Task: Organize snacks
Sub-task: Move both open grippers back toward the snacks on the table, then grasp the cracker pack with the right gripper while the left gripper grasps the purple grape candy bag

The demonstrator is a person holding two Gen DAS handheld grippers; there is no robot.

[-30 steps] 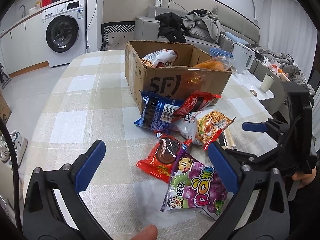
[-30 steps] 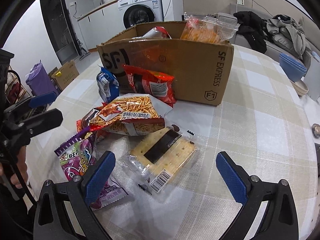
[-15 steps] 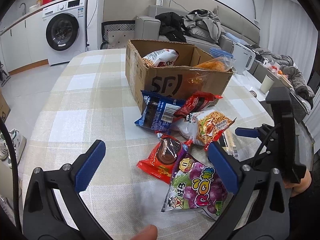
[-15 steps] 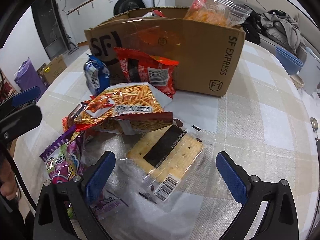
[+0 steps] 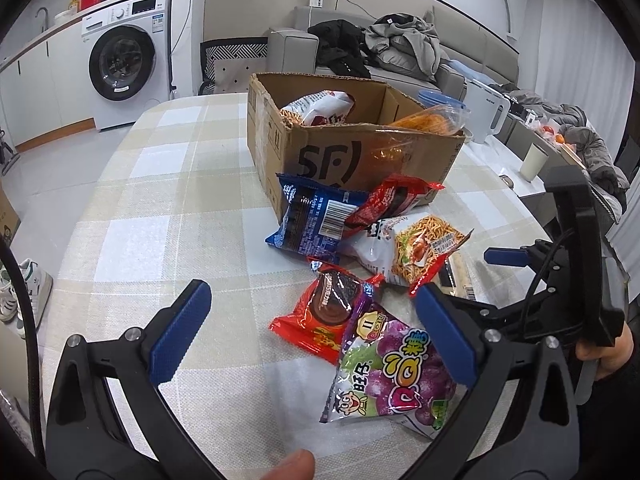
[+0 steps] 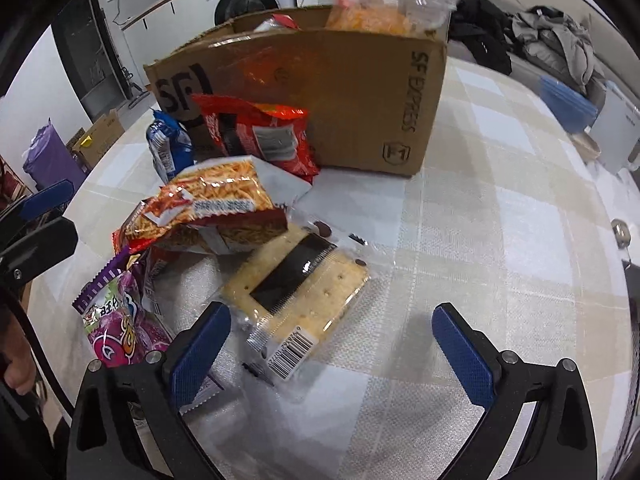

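**Snack packets heaped against a cardboard box, both grippers spread wide**

Left wrist view: the left gripper [image 5: 312,332] is released, jaws wide apart, holding nothing, above the checked tablecloth [image 5: 160,208]. Between its fingers lie a purple grape-candy bag [image 5: 388,380] and, partly under it, a red chocolate-pie packet [image 5: 320,320]. Beyond them a blue cookie packet [image 5: 312,224] and a dark red packet [image 5: 388,204] lean against the brown cardboard box [image 5: 340,156], with a noodle-snack bag [image 5: 416,244] just in front. Inside the box sit a white-and-red bag [image 5: 320,108] and a clear bag of orange snacks [image 5: 432,120]. The right gripper [image 5: 504,256] shows at the right edge.

Right wrist view: the right gripper [image 6: 328,352] is likewise released and empty, jaws apart over a clear-wrapped cracker pack [image 6: 296,288] with a black label and a barcode at its near end. The noodle-snack bag overlaps the pack's far corner; the grape-candy bag lies to the left.
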